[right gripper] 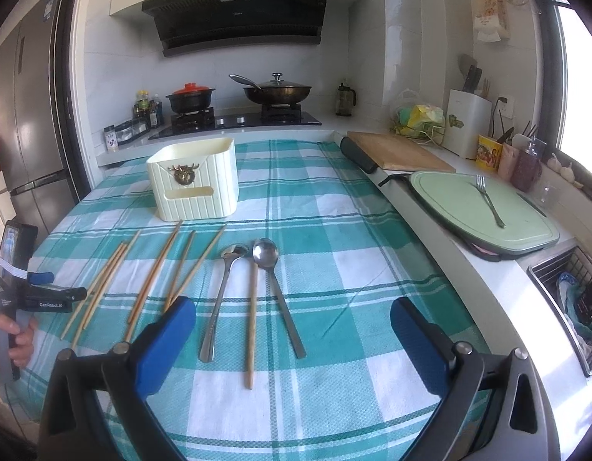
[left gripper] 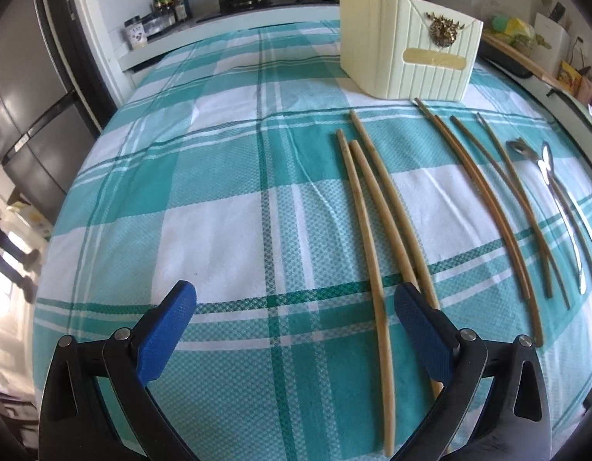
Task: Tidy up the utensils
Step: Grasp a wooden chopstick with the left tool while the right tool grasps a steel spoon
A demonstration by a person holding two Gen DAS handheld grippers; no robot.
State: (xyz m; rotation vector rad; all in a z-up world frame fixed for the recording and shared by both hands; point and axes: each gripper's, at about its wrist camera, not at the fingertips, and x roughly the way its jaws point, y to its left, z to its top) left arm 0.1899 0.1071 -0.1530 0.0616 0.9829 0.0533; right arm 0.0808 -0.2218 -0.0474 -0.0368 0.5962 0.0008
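Chopsticks (right gripper: 103,280) and spoons lie loose in a row on the teal-and-white checked tablecloth (right gripper: 334,230), in front of the cream ribbed utensil box (right gripper: 196,180), which stands upright near the far edge of the table.

At the far left of the right wrist view, a hand (right gripper: 7,338) grips the left gripper (right gripper: 42,288), which sits low beside the leftmost chopsticks. In the left wrist view the left gripper (left gripper: 296,307) has its blue pads (left gripper: 169,330) spread wide, holding nothing; its right pad overlaps the near ends of the three pale chopsticks (left gripper: 376,238).

Further right lie darker chopsticks (right gripper: 157,272), then a small spoon (right gripper: 223,288), a single chopstick (right gripper: 251,315) and a larger spoon (right gripper: 274,288), their bowls pointing toward the box.

The right gripper (right gripper: 294,315) hangs above the spoons with its fingers wide apart and empty.

Off the cloth to the right, a fork (right gripper: 488,199) rests on a pale green board (right gripper: 449,199).
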